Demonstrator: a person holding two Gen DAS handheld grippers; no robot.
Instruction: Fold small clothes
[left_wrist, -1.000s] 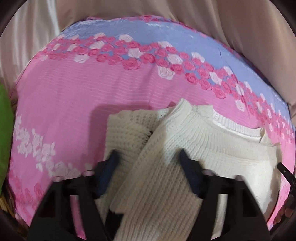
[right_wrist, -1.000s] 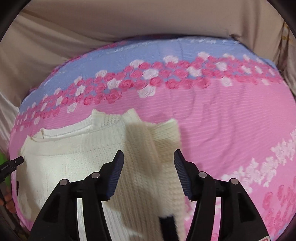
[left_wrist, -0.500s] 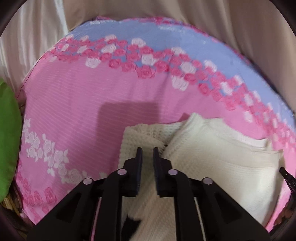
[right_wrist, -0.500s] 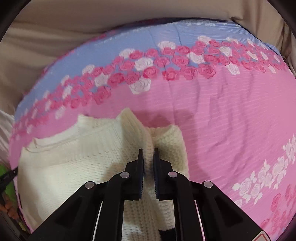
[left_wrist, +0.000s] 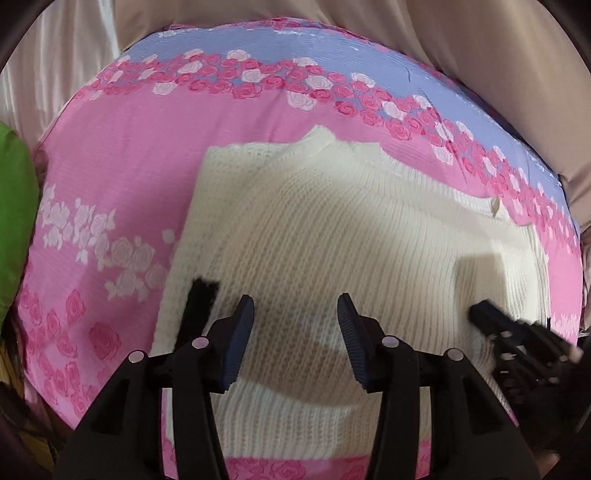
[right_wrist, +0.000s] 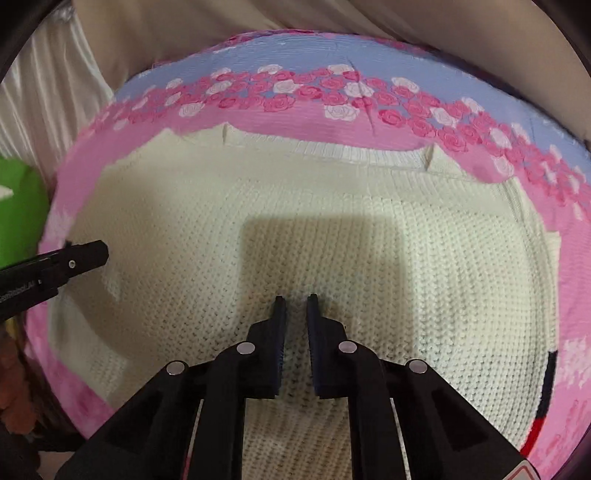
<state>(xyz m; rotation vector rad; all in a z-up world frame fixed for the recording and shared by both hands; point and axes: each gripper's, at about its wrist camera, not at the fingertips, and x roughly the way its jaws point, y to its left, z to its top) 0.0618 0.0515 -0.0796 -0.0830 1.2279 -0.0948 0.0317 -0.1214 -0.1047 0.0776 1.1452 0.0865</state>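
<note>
Left gripper (left_wrist: 295, 314) angled steeply downward, jaws just reopened and standing apart, nothing pinched between the blue pads (left_wrist: 240, 343). Right gripper (right_wrist: 295, 301) tilted steeply down alongside it, jaws just closing and now drawn nearly together, a narrow gap left between the fingertips, no fold visibly clamped.

Both wrist cameras look steeply down, close over the cream sweater (left_wrist: 332, 236) (right_wrist: 332, 236), toward its collar. The left view sits over its left part, the right view over its middle. Both share the sweater, and each catches the other gripper at its edge.
</note>
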